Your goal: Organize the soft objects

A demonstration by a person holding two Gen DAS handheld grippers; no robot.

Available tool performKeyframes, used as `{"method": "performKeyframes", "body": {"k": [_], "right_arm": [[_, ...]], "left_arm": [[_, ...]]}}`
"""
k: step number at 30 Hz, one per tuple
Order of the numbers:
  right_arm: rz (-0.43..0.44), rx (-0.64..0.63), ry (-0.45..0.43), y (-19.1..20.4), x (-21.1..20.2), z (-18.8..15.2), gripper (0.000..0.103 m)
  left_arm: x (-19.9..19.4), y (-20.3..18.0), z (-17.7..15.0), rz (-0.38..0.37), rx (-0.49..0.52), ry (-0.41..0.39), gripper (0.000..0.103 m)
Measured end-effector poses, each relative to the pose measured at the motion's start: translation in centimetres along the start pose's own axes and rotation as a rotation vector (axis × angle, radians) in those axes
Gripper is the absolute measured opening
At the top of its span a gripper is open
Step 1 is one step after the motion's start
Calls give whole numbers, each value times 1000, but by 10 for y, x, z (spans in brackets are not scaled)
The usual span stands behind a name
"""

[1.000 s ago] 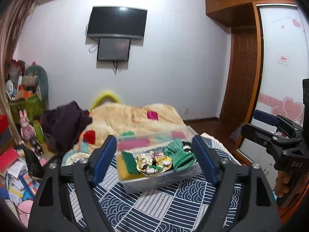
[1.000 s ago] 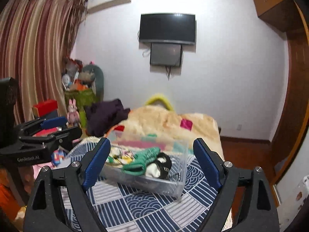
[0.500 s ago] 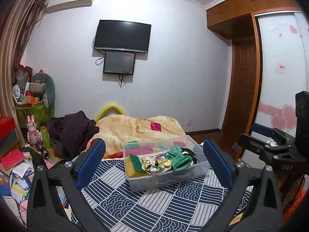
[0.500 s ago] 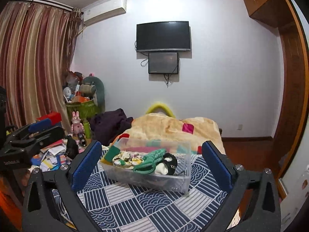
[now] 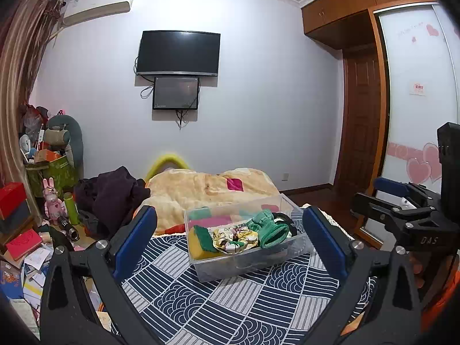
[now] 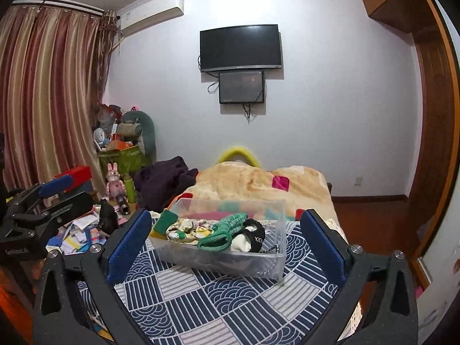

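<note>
A clear plastic box [image 5: 247, 258] is sitting on the navy patterned bedspread [image 5: 230, 302], holding a green knit glove [image 5: 268, 230], a floral scrunchie [image 5: 233, 237] and a yellow sponge [image 5: 201, 247]. The left claw [image 5: 230, 241] and right claw [image 6: 222, 241] are being held released and empty, short of the box.

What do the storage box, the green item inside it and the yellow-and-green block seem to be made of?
Storage box: clear, glossy plastic; its contents show through the walls. Green item: ribbed knit fabric, probably a glove or sock. Yellow-and-green block: apparently a matte foam sponge topped by a scouring layer.
</note>
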State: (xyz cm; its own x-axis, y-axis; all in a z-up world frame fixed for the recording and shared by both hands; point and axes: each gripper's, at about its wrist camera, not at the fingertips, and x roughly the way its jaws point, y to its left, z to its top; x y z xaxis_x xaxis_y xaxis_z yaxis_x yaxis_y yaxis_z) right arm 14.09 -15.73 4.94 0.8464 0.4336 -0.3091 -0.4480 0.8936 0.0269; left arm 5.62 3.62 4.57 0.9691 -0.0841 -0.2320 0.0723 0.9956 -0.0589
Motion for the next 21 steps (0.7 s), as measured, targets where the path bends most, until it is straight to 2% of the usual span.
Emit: {"method": "performKeyframes", "body": {"k": [21], "right_arm": [[-2, -6, 5, 5, -2, -4, 103]], "left_arm": [[1, -4, -4, -9, 10, 9, 103]]}}
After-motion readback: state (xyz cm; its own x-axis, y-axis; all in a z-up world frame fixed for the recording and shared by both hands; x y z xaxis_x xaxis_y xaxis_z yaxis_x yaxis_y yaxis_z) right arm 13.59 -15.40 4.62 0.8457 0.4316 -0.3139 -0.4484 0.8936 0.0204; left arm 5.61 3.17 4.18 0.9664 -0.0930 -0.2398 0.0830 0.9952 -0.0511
